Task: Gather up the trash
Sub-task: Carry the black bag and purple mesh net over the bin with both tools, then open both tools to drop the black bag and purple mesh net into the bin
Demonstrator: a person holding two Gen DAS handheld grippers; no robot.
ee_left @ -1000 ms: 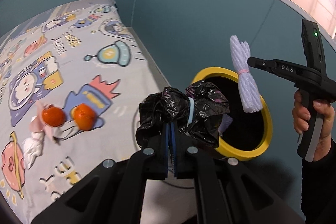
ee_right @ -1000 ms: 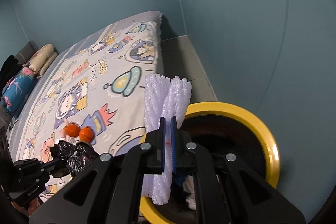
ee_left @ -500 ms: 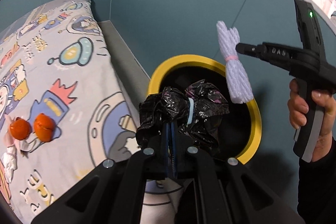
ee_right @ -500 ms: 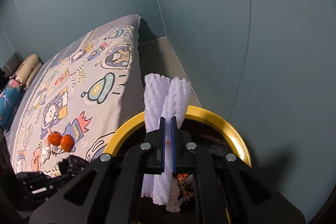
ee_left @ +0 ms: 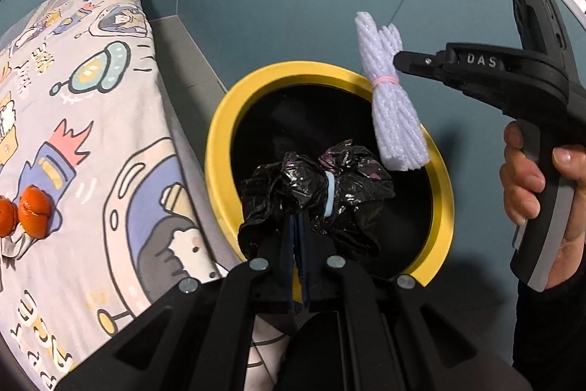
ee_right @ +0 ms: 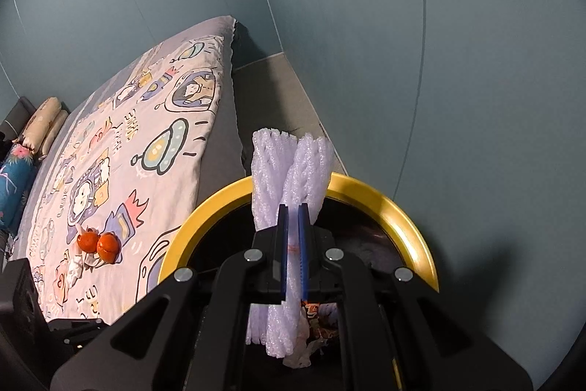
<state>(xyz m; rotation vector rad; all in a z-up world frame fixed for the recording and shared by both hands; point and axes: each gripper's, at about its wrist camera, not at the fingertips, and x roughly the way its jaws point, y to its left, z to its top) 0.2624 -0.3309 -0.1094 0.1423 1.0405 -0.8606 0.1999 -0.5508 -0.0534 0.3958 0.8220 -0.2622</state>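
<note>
My left gripper (ee_left: 297, 224) is shut on a crumpled black plastic bag (ee_left: 315, 193), which hangs over the near half of a round bin with a yellow rim (ee_left: 219, 141). My right gripper (ee_right: 293, 211) is shut on a white foam net bundle (ee_right: 289, 171) tied with a pink band. In the left wrist view that bundle (ee_left: 393, 112) hangs over the bin's far right rim, held by the right gripper (ee_left: 399, 59) in a person's hand (ee_left: 527, 185). The bin's yellow rim (ee_right: 388, 204) sits right under the bundle, with wrappers inside.
A bed with a cartoon-print sheet (ee_left: 73, 120) lies left of the bin. Two orange fruits (ee_right: 99, 242) and white scraps rest on it. A teal wall (ee_right: 439, 61) stands behind the bin, and pillows (ee_right: 40, 123) lie at the bed's far end.
Both grippers have moved toward the bin and lower. The black bag now hangs over the bin's opening instead of over the bed's edge. The foam bundle sits nearer the rim.
</note>
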